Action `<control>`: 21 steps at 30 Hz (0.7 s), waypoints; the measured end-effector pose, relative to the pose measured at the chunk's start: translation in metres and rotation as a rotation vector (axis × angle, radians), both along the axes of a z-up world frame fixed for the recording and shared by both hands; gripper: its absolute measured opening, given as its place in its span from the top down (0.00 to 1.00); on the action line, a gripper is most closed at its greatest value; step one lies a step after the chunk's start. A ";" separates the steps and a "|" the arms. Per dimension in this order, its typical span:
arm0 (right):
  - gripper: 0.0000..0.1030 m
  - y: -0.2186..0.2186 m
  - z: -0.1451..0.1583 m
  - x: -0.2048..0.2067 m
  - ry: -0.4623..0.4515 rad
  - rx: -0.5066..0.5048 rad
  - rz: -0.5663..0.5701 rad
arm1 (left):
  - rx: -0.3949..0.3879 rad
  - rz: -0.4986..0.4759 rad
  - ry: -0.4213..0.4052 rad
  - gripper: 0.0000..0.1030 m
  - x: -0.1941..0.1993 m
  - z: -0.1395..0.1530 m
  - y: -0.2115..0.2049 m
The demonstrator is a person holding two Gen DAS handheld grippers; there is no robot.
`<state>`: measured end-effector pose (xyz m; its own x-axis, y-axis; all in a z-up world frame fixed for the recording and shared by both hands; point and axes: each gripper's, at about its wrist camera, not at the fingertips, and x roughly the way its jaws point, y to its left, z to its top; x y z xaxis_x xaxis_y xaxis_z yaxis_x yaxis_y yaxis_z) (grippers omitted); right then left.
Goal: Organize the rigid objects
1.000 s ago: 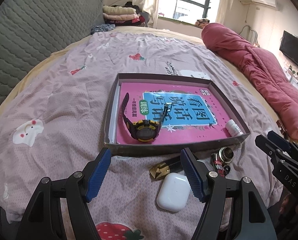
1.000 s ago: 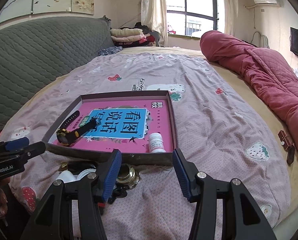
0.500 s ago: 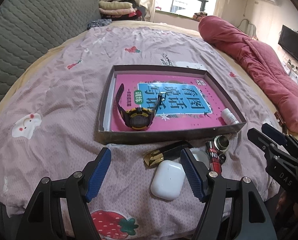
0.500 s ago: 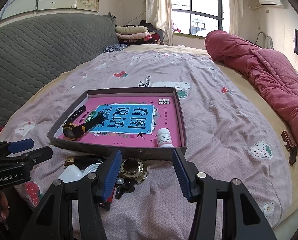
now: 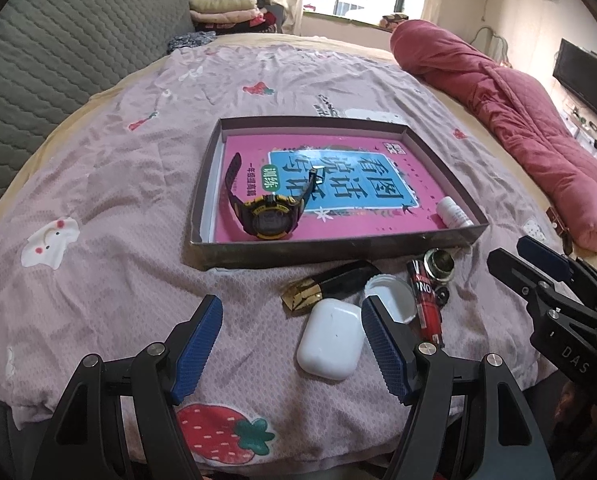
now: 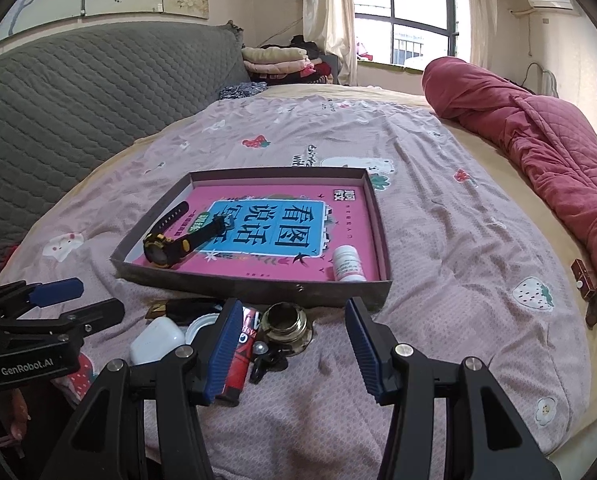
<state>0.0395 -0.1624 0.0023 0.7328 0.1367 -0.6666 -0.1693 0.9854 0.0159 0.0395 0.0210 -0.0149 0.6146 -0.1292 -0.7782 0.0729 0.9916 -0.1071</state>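
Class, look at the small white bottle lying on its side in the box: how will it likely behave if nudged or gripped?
The small white bottle lies on its side on the smooth pink book cover, so a nudge would probably roll it. It looks like rigid plastic, likely light. Its round body may slip between flat pads.

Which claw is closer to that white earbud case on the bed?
Left. The left claw hangs open right over the earbud case; the right claw, also open, sits off to its right.

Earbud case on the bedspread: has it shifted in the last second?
No. The white earbud case lies in the same spot beside the gold-tipped black tube, in front of the tray; only the camera view changed.
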 end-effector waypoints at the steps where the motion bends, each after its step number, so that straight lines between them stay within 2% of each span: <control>1: 0.49 0.001 0.000 -0.001 0.002 0.001 0.002 | 0.000 -0.003 0.002 0.29 -0.001 -0.001 -0.001; 14: 0.49 0.009 -0.005 -0.004 0.035 0.021 0.059 | 0.002 -0.025 0.060 0.29 0.000 -0.013 -0.004; 21: 0.49 0.003 -0.011 -0.001 0.058 0.031 0.035 | 0.005 -0.041 0.075 0.29 0.000 -0.018 -0.008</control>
<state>0.0382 -0.1592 -0.0086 0.6874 0.1829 -0.7028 -0.2017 0.9778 0.0571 0.0396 0.0134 -0.0324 0.5485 -0.1490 -0.8228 0.1056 0.9885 -0.1086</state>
